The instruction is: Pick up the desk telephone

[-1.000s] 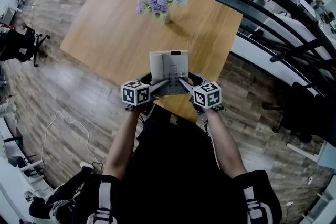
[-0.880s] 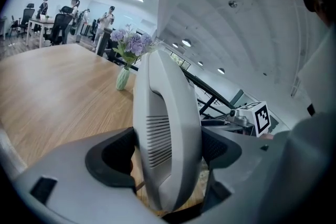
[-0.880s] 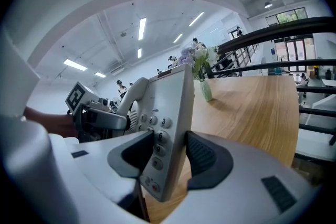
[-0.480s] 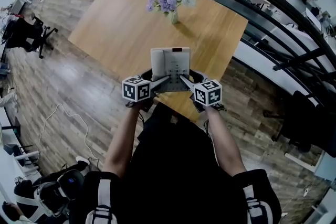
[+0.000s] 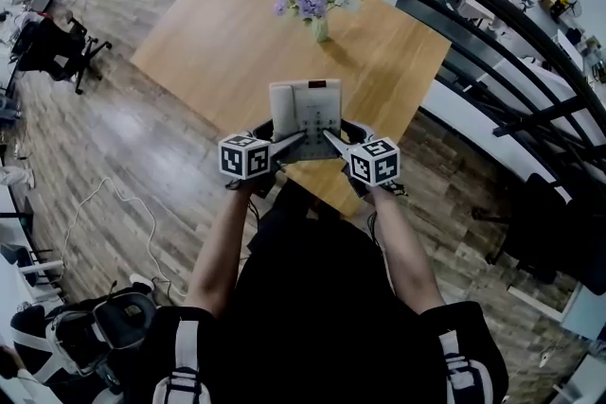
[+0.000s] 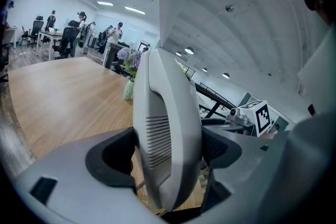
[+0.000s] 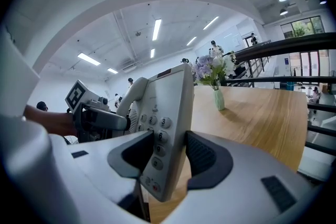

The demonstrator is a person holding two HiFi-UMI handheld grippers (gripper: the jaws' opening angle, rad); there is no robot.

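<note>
Forward, left tongs (image 6: 168,148), right tongs (image 7: 164,157) clamping telephone (image 5: 306,105).

You stand in an open-plan office: swivel chairs (image 5: 52,47), distant desks (image 6: 50,34), strip ceiling lights (image 7: 156,29), a wooden meeting table (image 5: 218,52).

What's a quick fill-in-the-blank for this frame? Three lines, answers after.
1. The left gripper is clamped on the ____ of the desk telephone.
2. The right gripper is clamped on the side of the telephone that bears the ____.
3. The vase of flowers stands on the wooden ____.
Missing words: handset; keypad; table.
</note>
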